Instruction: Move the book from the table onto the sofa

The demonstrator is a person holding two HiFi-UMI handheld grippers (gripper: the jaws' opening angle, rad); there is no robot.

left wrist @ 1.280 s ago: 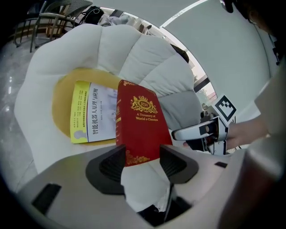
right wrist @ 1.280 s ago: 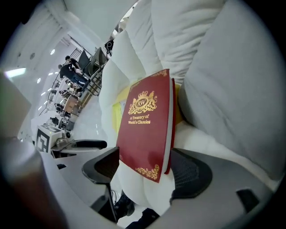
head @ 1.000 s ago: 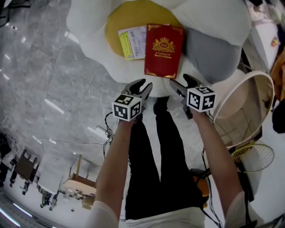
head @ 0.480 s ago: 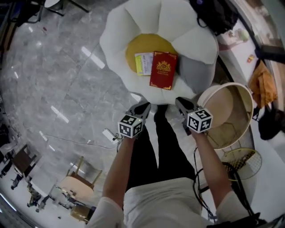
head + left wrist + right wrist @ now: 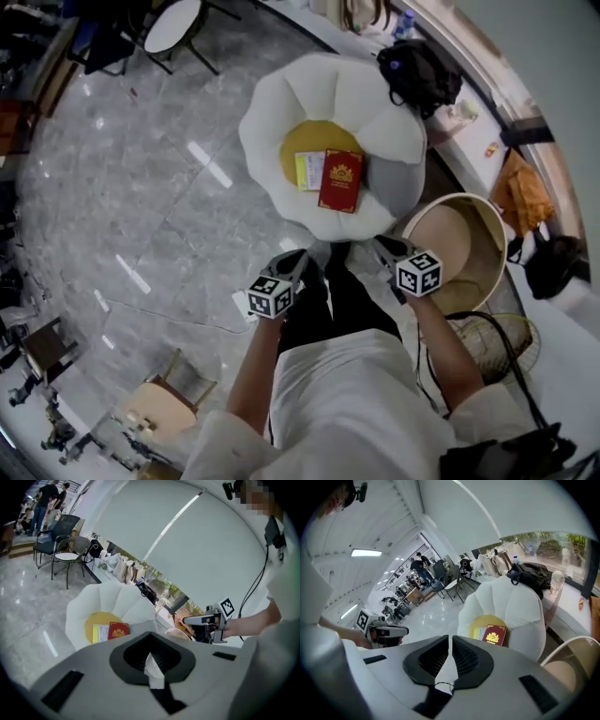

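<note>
The red book (image 5: 340, 180) lies flat on the yellow middle of the white flower-shaped sofa (image 5: 281, 122), next to a yellow and white booklet (image 5: 307, 172). Both grippers hover well short of the sofa, over the person's legs. My left gripper (image 5: 298, 263) is shut and empty. My right gripper (image 5: 386, 247) has just closed and holds nothing. In the left gripper view the book (image 5: 118, 631) shows beyond the shut jaws, with the right gripper (image 5: 190, 620) at the right. From the right gripper view the book (image 5: 495, 634) sits on the sofa (image 5: 520, 606) ahead.
A round beige table (image 5: 469, 220) stands right of the sofa, with a racket (image 5: 511, 339) by it. A black bag (image 5: 419, 70) lies behind the sofa and a grey cushion (image 5: 398, 183) on it. Chairs and a small round table (image 5: 175, 21) stand far off. A cable (image 5: 169, 312) crosses the marble floor.
Both grippers have pulled up and back from the sofa, and their jaws went from open to shut. The sofa and book look smaller and farther away.
</note>
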